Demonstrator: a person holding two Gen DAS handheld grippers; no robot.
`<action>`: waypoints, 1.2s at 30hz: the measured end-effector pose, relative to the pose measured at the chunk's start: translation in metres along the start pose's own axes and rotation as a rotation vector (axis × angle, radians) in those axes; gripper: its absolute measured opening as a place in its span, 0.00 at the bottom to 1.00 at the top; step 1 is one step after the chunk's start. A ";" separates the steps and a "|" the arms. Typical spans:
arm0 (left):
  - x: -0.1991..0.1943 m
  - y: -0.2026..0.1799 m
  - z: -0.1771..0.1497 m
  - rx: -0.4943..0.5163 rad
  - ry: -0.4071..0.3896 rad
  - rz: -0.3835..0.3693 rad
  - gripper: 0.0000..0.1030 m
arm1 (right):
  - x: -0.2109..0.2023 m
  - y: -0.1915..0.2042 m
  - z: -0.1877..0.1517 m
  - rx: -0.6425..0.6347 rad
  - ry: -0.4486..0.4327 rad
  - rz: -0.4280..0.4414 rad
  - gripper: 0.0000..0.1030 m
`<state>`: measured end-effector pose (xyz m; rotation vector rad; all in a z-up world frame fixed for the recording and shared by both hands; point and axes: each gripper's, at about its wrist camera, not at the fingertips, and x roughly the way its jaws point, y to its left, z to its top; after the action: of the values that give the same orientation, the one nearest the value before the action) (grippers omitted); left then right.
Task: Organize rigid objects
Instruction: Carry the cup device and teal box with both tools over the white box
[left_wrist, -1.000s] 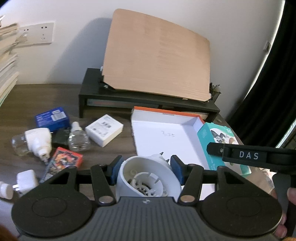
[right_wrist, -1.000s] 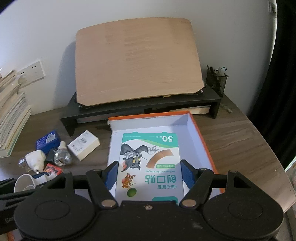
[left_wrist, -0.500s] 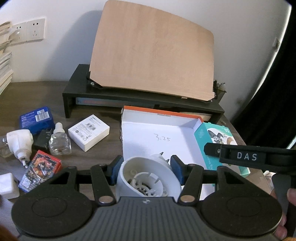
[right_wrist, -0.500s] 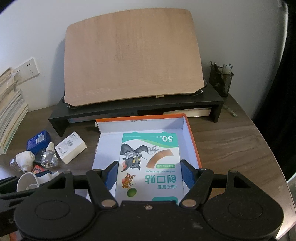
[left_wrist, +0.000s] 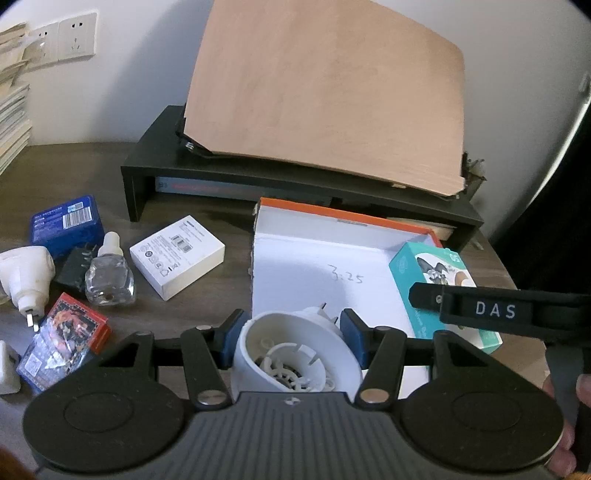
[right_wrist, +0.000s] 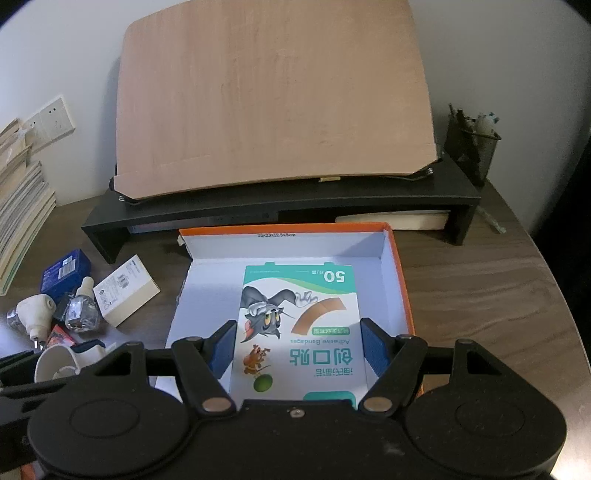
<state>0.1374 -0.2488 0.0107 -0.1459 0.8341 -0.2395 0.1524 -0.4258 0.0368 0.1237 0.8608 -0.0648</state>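
Two tools, both loaded, hang over the open orange-rimmed box (right_wrist: 400, 280) on the table (right_wrist: 480, 295). Your left tool (left_wrist: 291, 334) pinches a white round plastic housing (left_wrist: 295, 350) between its blue pads, open end toward the camera, with small prongs showing at its far side. Your right tool (right_wrist: 298, 349) has the teal bandage box (right_wrist: 301, 321) between its pads; the carton fills the gap from pad to pad, so it reads as held, though the contact on the right pad is hard to make out.

Both loads sit above the box's white floor, the housing near the front left, the carton toward the right side.

The risk I see is crowding. The right tool's arm crosses the left wrist view just beside the housing, so lowering both together could knock one load into the other or clip the box wall and shove the box across the table. The housing is round and smooth; released tilted, it would likely roll or tip. The carton is light and could catch on the orange rim if you let go off-centre.

Left of the box lie a white carton (left_wrist: 177, 256), a blue box (left_wrist: 66, 225), a glass refill bottle (left_wrist: 109, 277), a white plug-in unit (left_wrist: 26, 273) and a red card pack (left_wrist: 64, 343), still to sort.
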 end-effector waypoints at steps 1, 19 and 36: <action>0.002 0.000 0.001 -0.003 0.000 0.004 0.55 | 0.002 0.000 0.001 -0.003 -0.001 0.002 0.81; 0.024 -0.010 0.013 0.027 0.024 -0.013 0.55 | -0.003 -0.022 0.006 0.055 -0.021 -0.048 0.81; 0.016 -0.008 0.018 0.104 0.034 -0.056 0.55 | -0.037 -0.009 0.004 0.123 -0.089 -0.092 0.81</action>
<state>0.1605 -0.2602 0.0128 -0.0685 0.8502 -0.3383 0.1305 -0.4355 0.0667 0.1946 0.7730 -0.2080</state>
